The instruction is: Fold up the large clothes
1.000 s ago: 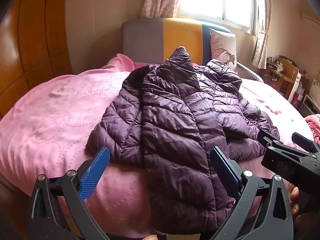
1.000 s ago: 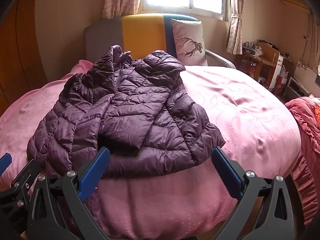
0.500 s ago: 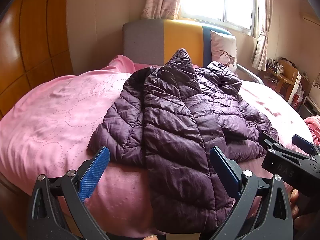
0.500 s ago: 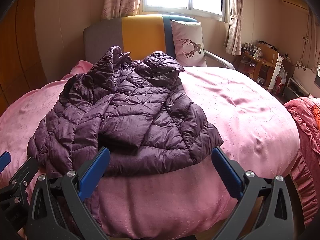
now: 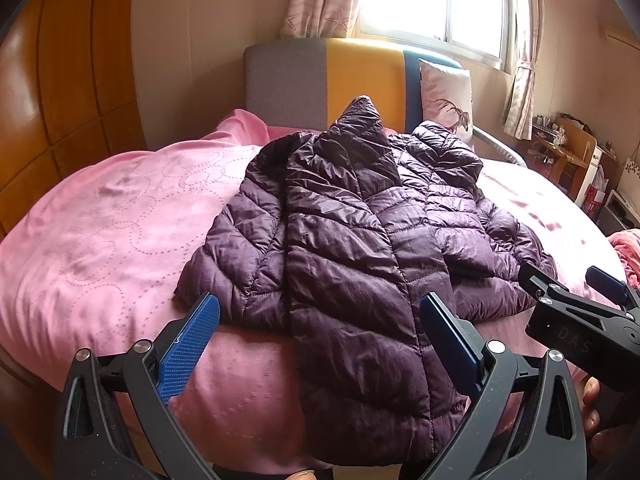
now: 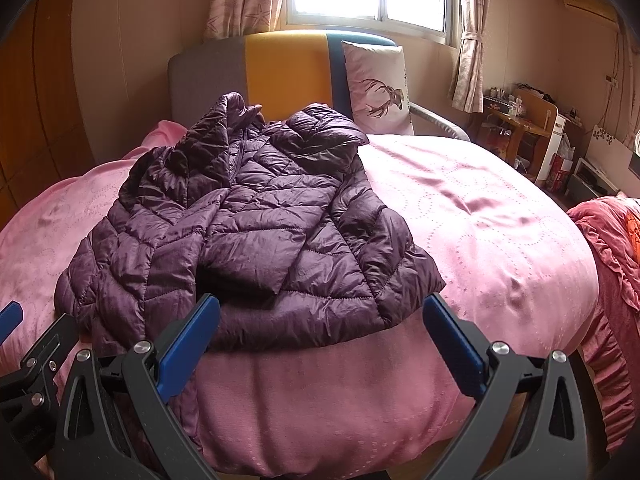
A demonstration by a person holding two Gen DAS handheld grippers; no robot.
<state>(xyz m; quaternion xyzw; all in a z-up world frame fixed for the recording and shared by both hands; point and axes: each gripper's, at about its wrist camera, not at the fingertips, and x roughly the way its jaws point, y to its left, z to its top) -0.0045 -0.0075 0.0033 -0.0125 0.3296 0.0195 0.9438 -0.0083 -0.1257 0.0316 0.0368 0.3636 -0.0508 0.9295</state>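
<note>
A dark purple quilted puffer jacket (image 5: 352, 240) lies spread on a round pink bed (image 5: 104, 232), hood toward the headboard, its hem hanging over the near edge. It also shows in the right wrist view (image 6: 248, 232). My left gripper (image 5: 320, 340) is open and empty, held just before the hanging hem. My right gripper (image 6: 320, 340) is open and empty, in front of the bed edge below the jacket's right side. The right gripper also shows in the left wrist view (image 5: 580, 312) at the right.
A grey, yellow and blue headboard (image 6: 280, 68) and a deer-print pillow (image 6: 380, 88) stand at the back. A wooden wardrobe (image 5: 60, 80) is at the left. A wooden desk with clutter (image 6: 520, 120) and a red ruffled cover (image 6: 612, 248) are at the right.
Both grippers have drifted slightly back and down from the bed; the jacket sits a little higher in both views. Both grippers stay open. The jacket has not moved.
</note>
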